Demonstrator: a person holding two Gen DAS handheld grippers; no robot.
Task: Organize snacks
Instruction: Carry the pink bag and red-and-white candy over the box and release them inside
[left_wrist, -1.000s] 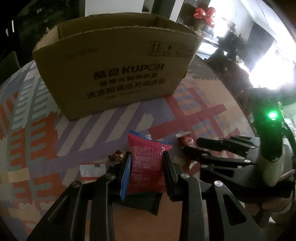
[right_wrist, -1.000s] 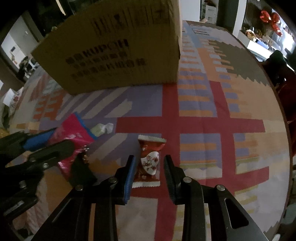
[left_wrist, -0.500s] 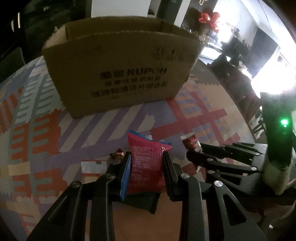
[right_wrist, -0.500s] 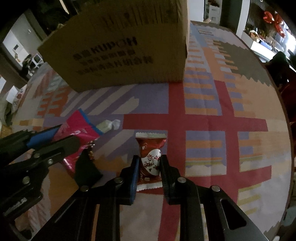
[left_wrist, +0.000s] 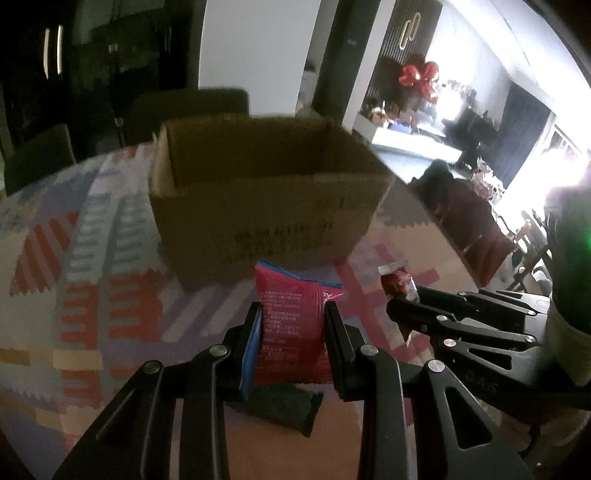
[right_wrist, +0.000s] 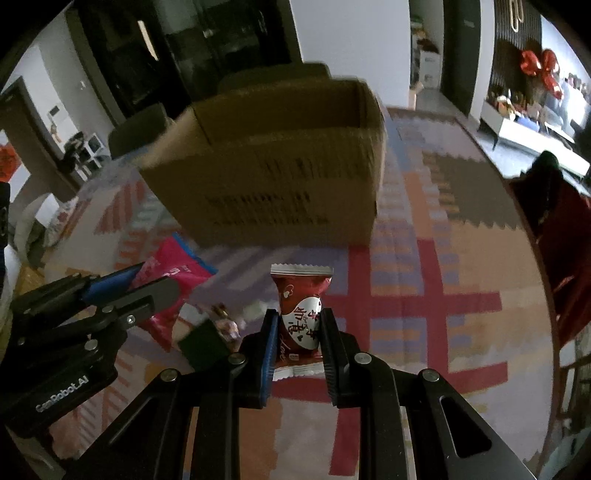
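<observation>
**Two snack packets held in front of the open carton**

The cardboard box (left_wrist: 266, 206) is taken as the landmark; it is seen standing open-topped on the patterned tablecloth (left_wrist: 85, 295), with dark printed lettering on its near wall.

In the left wrist view, the left gripper (left_wrist: 293, 343) is seen on the near side of the box, its two fingers pressed against the sides of a pink snack packet (left_wrist: 291, 332). The packet is held upright, its blue-edged top pointing toward the box's near wall. A dark green packet (left_wrist: 280, 404) is seen beneath the pink one, nearer the camera than the box; whether it rests on the cloth or is caught under the fingers cannot be told.

In the right wrist view, the right gripper (right_wrist: 297, 350) is likewise in front of the box's near wall, toward its right half. Its fingers are pinched on a red candy packet (right_wrist: 299, 314) with a white heart-shaped patch and a crimped top edge, which is held upright. Small wrapped sweets (right_wrist: 225, 325) are visible, blurred, on the cloth in front of the box's left half, between the two grippers.

The box interior is shown in shadow in both views, and its contents cannot be made out.
</observation>
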